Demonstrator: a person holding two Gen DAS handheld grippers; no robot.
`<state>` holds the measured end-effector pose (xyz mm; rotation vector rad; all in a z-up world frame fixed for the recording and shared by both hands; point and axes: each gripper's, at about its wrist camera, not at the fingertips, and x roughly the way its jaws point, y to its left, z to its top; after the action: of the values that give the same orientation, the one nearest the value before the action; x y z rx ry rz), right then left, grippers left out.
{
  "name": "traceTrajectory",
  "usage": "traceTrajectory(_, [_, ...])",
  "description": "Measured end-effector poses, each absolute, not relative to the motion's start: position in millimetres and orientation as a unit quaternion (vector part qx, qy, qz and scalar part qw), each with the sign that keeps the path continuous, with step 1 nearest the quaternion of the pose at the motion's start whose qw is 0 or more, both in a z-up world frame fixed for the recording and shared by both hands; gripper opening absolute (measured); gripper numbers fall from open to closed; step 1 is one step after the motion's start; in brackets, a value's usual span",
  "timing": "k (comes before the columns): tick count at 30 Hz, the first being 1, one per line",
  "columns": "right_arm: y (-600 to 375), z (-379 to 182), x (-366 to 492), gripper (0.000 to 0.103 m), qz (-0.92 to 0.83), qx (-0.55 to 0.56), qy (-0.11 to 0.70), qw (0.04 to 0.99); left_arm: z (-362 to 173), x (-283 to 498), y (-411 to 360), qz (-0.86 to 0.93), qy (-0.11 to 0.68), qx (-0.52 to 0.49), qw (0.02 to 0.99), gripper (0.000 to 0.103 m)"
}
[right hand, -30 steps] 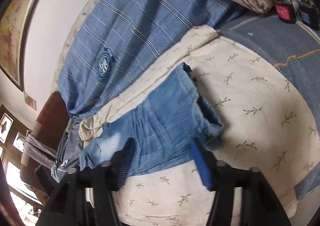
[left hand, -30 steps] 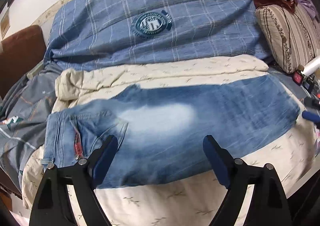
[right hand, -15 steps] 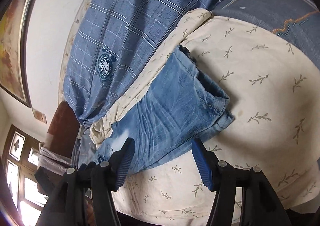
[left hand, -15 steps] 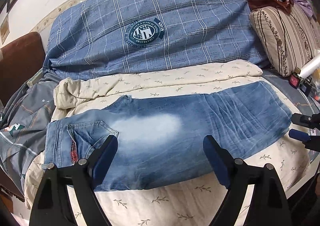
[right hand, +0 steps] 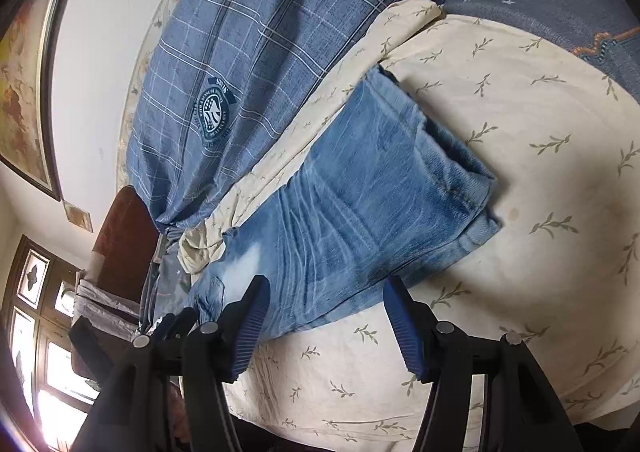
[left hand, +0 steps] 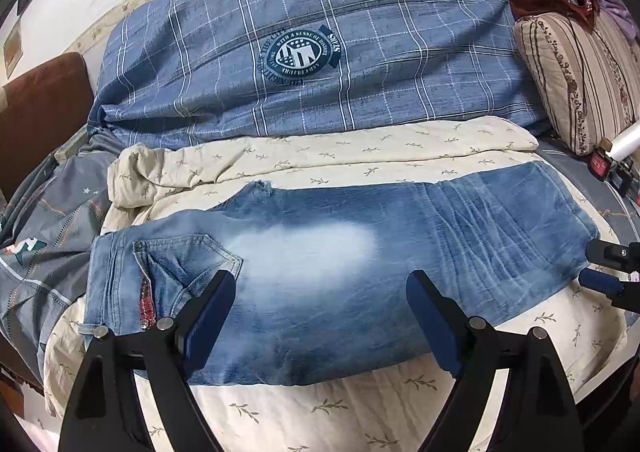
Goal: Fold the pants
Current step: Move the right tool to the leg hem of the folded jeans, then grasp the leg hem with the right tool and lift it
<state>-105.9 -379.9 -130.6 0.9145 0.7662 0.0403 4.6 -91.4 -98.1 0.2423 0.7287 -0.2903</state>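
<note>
In the left wrist view, the right gripper [left hand: 596, 266] now reaches in from three o'clock beside the hem of the jeans [left hand: 340, 260], where a second ago only its tips showed at the edge. From the right wrist view, the jeans [right hand: 360, 211] have swung clockwise and grown larger, the hem now toward three o'clock, between the open jaws.

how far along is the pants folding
Done: the jeans lie flat on the cream sheet, one leg stacked on the other, so the lengthwise fold looks made.
In hand: nothing. The left gripper and right gripper hover open, the right one near the hem.
Left: bringing the hem over to the waistband.
</note>
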Motion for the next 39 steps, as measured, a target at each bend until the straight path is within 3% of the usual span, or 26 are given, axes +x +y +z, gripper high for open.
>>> traceTrajectory(39, [-414,-159,-109,0.062,-0.055,0.509,0.369,0.776,-146,35,-86,-0.137,0.398,0.126,0.899,0.088])
